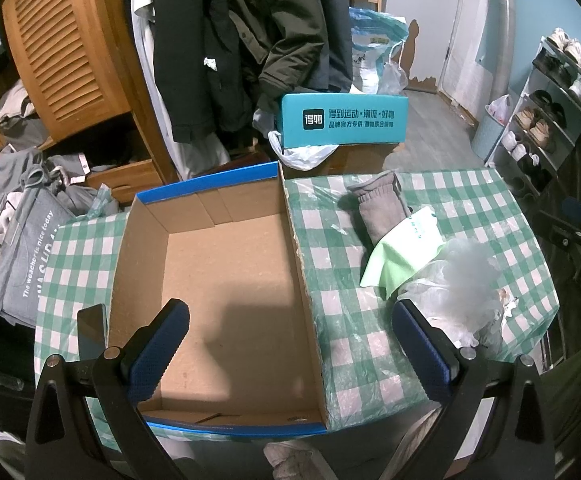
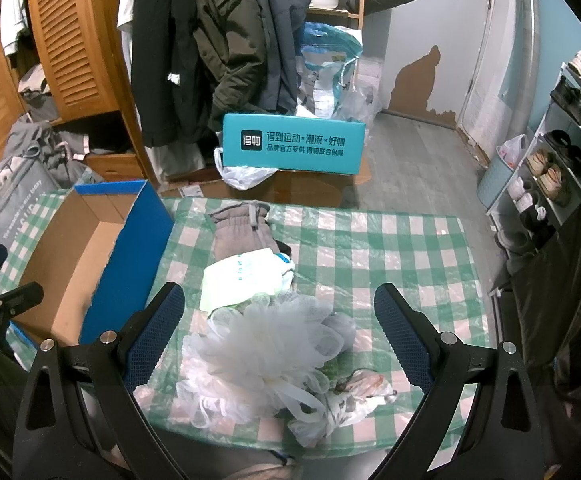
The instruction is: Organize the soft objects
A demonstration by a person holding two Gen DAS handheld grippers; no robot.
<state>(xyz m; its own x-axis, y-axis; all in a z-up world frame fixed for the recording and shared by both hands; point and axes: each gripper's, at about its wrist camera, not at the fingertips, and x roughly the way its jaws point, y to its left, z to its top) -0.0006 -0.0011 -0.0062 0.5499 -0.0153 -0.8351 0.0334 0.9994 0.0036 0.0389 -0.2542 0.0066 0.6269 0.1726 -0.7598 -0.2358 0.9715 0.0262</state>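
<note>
An open cardboard box (image 1: pixel 230 280) with blue outer walls (image 2: pixel 130 248) sits empty on the left of the green checked table (image 1: pixel 350 344). To its right lie a grey glove (image 2: pixel 242 228), a pale green cloth (image 2: pixel 242 280), a white mesh bath puff (image 2: pixel 266 344) and a knotted plastic bag (image 2: pixel 354 396). The same grey glove (image 1: pixel 382 208), green cloth (image 1: pixel 402 256) and puff (image 1: pixel 462 280) show in the left wrist view. My left gripper (image 1: pixel 290 332) hangs open over the box's near end. My right gripper (image 2: pixel 278 320) is open, its fingers either side of the puff.
Behind the table stand a teal printed box (image 2: pixel 294 144), plastic bags (image 2: pixel 330 64) and hanging coats (image 2: pixel 210 48). A wooden louvred wardrobe (image 1: pixel 70 52) and a laundry pile (image 1: pixel 22 232) are on the left. A shoe rack (image 2: pixel 562 148) lines the right wall.
</note>
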